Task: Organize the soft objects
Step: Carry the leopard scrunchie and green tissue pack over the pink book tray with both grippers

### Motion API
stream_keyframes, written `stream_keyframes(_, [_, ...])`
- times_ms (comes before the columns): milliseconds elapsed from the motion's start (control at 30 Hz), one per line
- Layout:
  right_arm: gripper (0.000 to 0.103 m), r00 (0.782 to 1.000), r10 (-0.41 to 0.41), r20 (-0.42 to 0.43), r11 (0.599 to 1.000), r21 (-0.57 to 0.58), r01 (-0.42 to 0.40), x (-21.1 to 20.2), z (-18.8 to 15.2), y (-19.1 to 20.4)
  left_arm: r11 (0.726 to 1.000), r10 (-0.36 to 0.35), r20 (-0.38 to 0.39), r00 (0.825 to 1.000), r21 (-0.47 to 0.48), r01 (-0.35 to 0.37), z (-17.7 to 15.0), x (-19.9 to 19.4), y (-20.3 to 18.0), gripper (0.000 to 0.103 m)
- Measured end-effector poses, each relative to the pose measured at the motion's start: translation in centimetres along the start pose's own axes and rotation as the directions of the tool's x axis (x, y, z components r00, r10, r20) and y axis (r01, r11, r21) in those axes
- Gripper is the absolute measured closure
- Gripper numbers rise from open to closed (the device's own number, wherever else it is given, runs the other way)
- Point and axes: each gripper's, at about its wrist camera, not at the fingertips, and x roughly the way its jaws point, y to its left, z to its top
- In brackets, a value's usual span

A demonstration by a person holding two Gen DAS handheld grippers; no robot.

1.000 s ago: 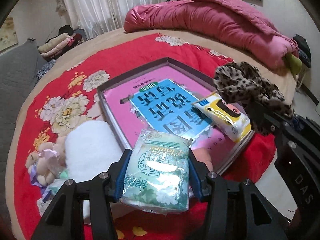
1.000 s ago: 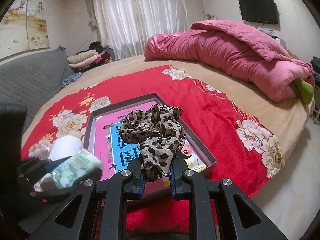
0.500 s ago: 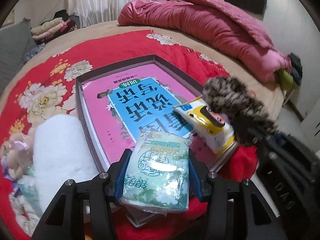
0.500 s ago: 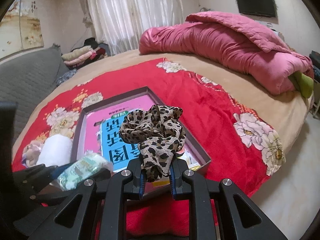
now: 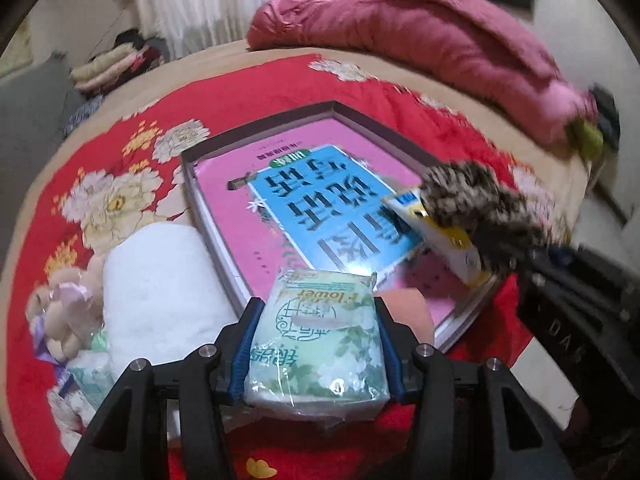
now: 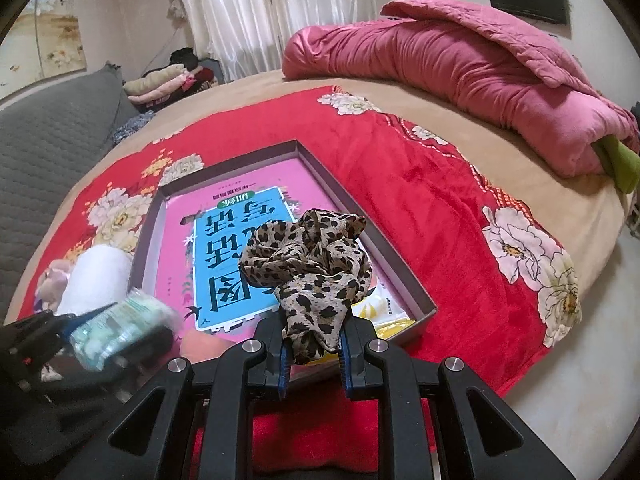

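The green tissue pack sits clamped between the blue pads of the left gripper, whose jaws are spread about as wide as the pack and press on both its sides; it is held above the near edge of the grey tray, at roughly 6 o'clock of the tray in the left wrist view. The leopard-print scarf is bunched up and pinched at its lower end by the right gripper, jaws drawn in to a narrow gap around the cloth, and it hangs over the tray's near right part. In the left wrist view the same scarf shows blurred at 3 o'clock of the tray, over a yellow and white packet that lies in the tray's right corner. Inside the tray lies a pink book with a blue panel, filling most of the floor. Just beside the tray at 8 o'clock is a white rolled towel, and touching it further out a small plush toy. All of this rests on a red floral blanket spread over the bed, with a pink quilt heaped at 1 o'clock, well apart from the tray.
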Motion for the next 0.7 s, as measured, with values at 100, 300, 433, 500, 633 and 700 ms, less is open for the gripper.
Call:
stream_keyframes(100, [0.083, 1.000, 0.006, -0.009, 1.000, 0.003, -0.006, 0.2, 0.1, -0.1, 1.000, 0.002, -0.005, 1.000, 0.022, -0.001, -0.3, 0.4, -0.9, 0.051])
stream_keyframes(300, [0.083, 0.999, 0.019, -0.037, 1.000, 0.000, -0.019, 0.9, 0.1, -0.1, 0.998, -0.053, 0.000, 0.999, -0.017, 0.053, 0.3, 0.6, -0.9, 0.052])
stream_keyframes(433, [0.083, 0.997, 0.036, -0.063, 0.999, 0.012, -0.035, 1.6, 0.2, -0.4, 0.997, -0.072, 0.013, 0.997, -0.032, 0.072, 0.4, 0.8, -0.9, 0.052])
stream_keyframes(500, [0.083, 0.996, 0.045, -0.073, 0.999, 0.013, -0.044, 1.9, 0.3, -0.5, 0.995, -0.085, 0.016, 0.996, -0.045, 0.086, 0.4, 0.6, -0.7, 0.052])
stream_keyframes(633, [0.083, 0.995, 0.058, -0.085, 0.998, -0.001, -0.059, 2.8, 0.6, -0.2, 0.995, -0.084, 0.029, 0.996, -0.049, 0.085, 0.2, 0.4, -0.5, 0.053])
stream_keyframes(700, [0.081, 0.993, 0.064, -0.097, 0.998, 0.003, -0.064, 3.2, 0.7, -0.4, 0.996, -0.080, 0.029, 0.996, -0.046, 0.081, 0.1, 0.4, -0.4, 0.053])
